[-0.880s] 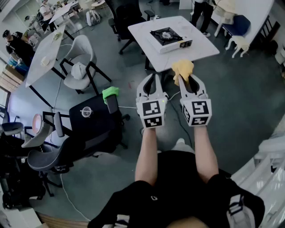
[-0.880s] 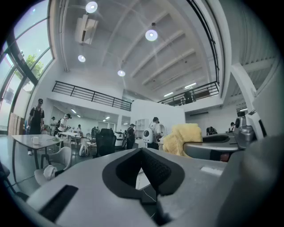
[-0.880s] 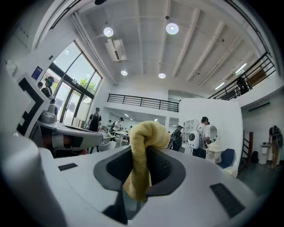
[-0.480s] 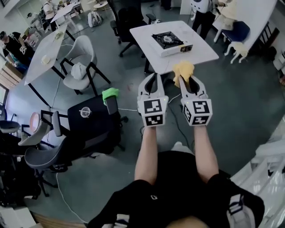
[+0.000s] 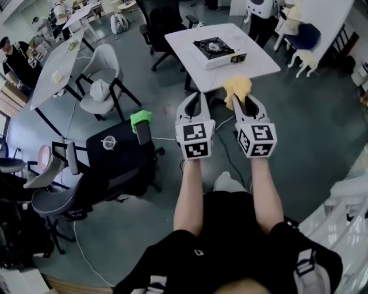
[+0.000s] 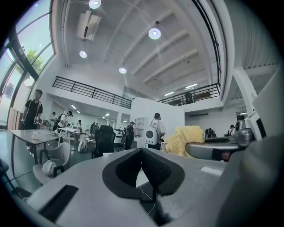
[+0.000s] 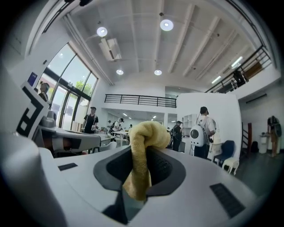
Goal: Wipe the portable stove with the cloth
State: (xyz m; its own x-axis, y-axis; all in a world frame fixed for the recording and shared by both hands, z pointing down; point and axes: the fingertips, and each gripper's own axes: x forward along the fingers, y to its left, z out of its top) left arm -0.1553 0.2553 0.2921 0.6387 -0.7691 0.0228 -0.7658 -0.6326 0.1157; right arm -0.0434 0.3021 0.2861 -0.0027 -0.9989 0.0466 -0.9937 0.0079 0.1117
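The portable stove, white with a black top, stands on a white table ahead of me, well beyond both grippers. My right gripper is shut on a yellow cloth, which bunches above its jaws; in the right gripper view the cloth hangs down between the pads. My left gripper is held beside it at the same height, shut with nothing in it; its dark pads meet. From the left gripper view, the cloth shows at the right. Both grippers are in the air above the floor.
A black office chair with a green thing on it stands to my left. A grey chair and a long table lie further left. A cable runs over the floor. People stand by the far tables, one beyond the stove table.
The grippers and the cloth have kept their pose in front of me. The room has shifted slightly in the view; the stove table sits a little higher and to the left.
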